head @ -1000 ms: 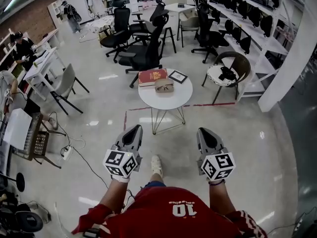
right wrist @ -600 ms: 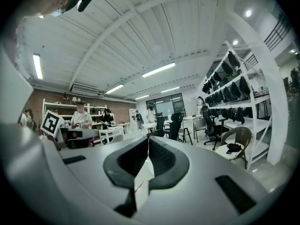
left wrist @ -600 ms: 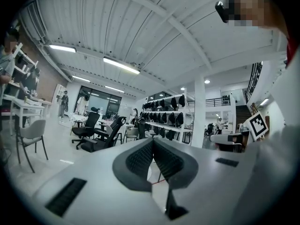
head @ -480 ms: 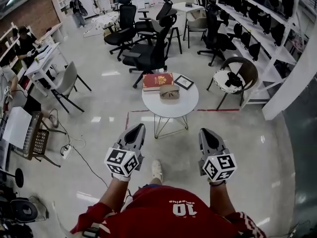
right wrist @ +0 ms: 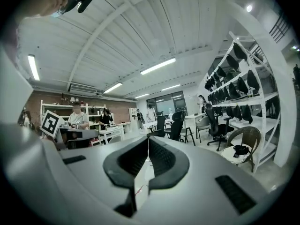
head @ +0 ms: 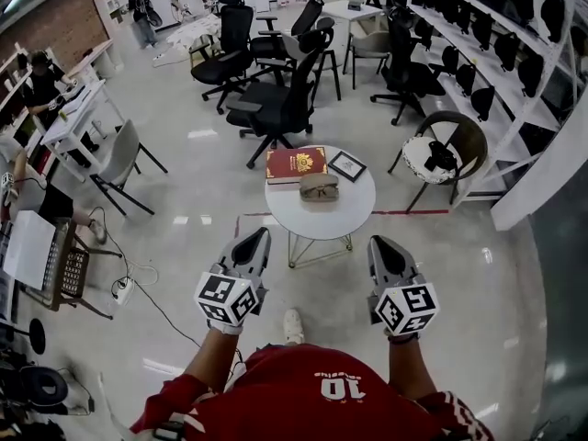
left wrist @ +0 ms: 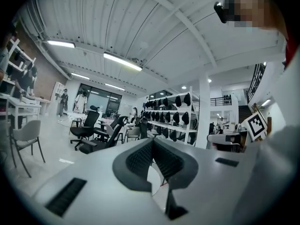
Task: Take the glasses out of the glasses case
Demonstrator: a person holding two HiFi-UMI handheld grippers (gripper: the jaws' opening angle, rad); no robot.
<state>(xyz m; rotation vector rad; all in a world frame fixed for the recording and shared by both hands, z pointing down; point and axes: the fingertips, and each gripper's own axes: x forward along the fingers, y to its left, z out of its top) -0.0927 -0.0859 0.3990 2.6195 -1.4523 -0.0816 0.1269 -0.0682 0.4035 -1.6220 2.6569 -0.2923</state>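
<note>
**Lower centre of the head view:** the person is holding the left gripper (head: 258, 237) and the right gripper (head: 378, 243) side by side, pointing forward. Each pair of jaws is meeting at the tips and gripping nothing.

**Mid-frame, above them:** the round white table (head: 354, 211) is standing well apart from both grippers. The tan glasses case (head: 319, 187) is lying on it, apparently closed, just in front of a red book (head: 297, 164) and a framed picture (head: 347, 165).

**Upper frame:** office chairs (head: 276, 108) are filling the floor beyond.

**Judged step:** the approach, with no contact made yet. The next move is calling for reaching the table, parting the jaws, and steadying the case with one gripper while the other raises its lid.
</note>
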